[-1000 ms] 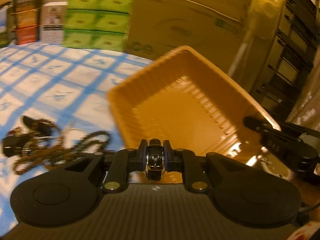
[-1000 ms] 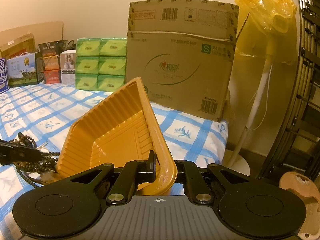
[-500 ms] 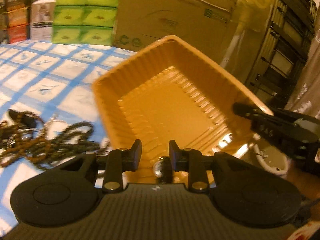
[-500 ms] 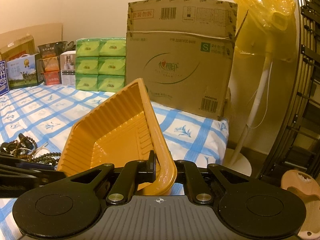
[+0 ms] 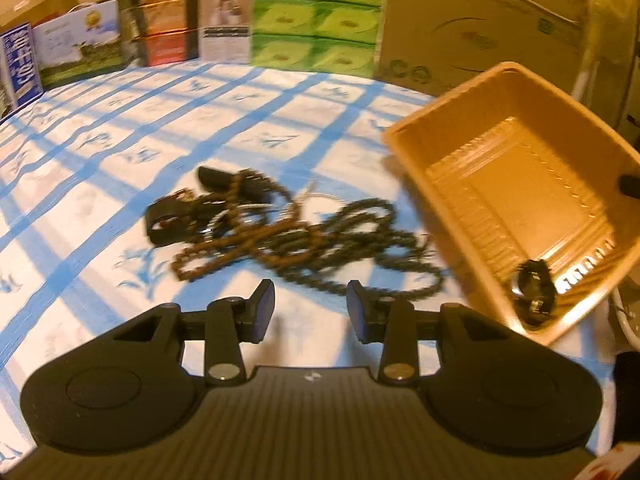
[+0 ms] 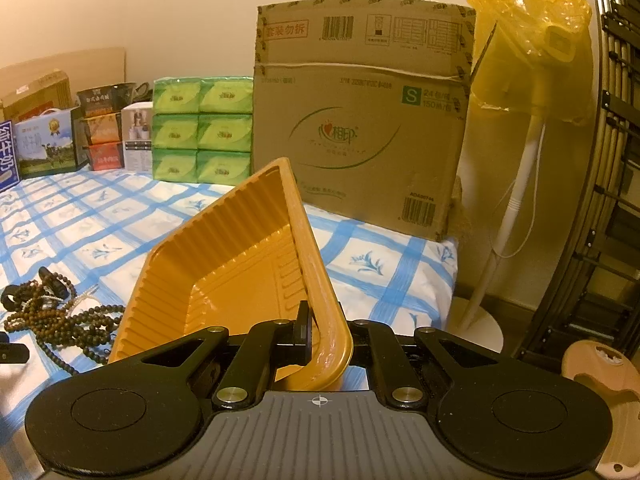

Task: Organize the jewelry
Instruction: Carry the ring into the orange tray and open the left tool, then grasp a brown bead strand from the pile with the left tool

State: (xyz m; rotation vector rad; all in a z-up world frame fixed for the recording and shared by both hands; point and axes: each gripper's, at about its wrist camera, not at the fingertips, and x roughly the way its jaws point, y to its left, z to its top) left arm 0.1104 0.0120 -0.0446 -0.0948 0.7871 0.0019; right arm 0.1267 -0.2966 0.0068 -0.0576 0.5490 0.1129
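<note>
An orange plastic tray (image 5: 472, 184) stands tilted at the right of the left wrist view, with a small black watch (image 5: 534, 291) lying in its near corner. My right gripper (image 6: 320, 336) is shut on the tray's near rim (image 6: 320, 300) and holds it tipped up. A tangle of brown bead strings (image 5: 288, 236) and a black strap piece (image 5: 172, 220) lies on the blue-checked cloth (image 5: 120, 152). My left gripper (image 5: 311, 312) hovers just in front of that tangle, its jaws opening with nothing between them. The beads (image 6: 60, 320) also show left of the tray in the right wrist view.
Green tissue packs (image 6: 202, 128), a large cardboard box (image 6: 360, 120) and smaller boxes (image 5: 80, 48) line the far edge of the cloth. A fan under a yellow plastic bag (image 6: 528, 48) and a dark rack (image 6: 616, 160) stand to the right, off the surface.
My left gripper let go of the watch, which now lies in the tray. It then swung left and down to the bead tangle with its jaws wider. The right gripper and tray stayed put.
</note>
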